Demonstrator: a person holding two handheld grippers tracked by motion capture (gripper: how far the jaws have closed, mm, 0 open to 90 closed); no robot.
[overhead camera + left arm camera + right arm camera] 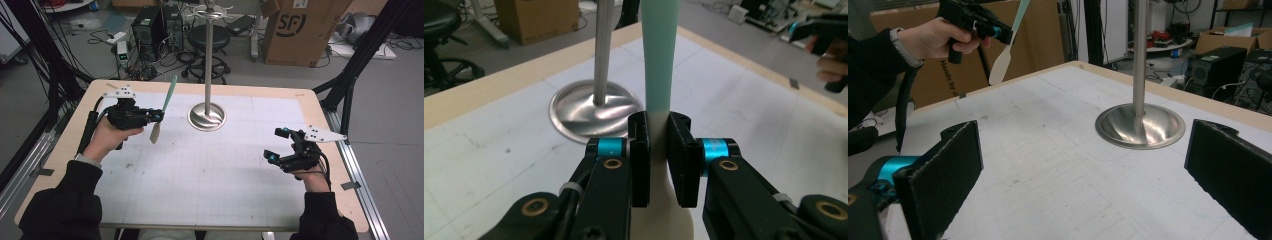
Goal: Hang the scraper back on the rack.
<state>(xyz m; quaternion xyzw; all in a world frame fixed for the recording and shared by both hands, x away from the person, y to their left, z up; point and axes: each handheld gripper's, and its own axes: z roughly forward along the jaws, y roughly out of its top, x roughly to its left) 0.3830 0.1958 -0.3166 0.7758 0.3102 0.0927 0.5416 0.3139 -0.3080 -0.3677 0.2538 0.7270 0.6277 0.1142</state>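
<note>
We are clamping our left gripper on a spatula, jaws narrowed onto the neck where its teal handle meets the cream blade. It is hanging above the table, blade down, left of the metal stand and apart from its base. Our right gripper is holding its jaws wide with nothing between them, near the table's right edge. Bare tabletop is lying between the two.

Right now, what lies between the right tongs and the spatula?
Only bare white mat, seen in the high view: the right tongs stand open and the left tongs hold the spatula up.
</note>
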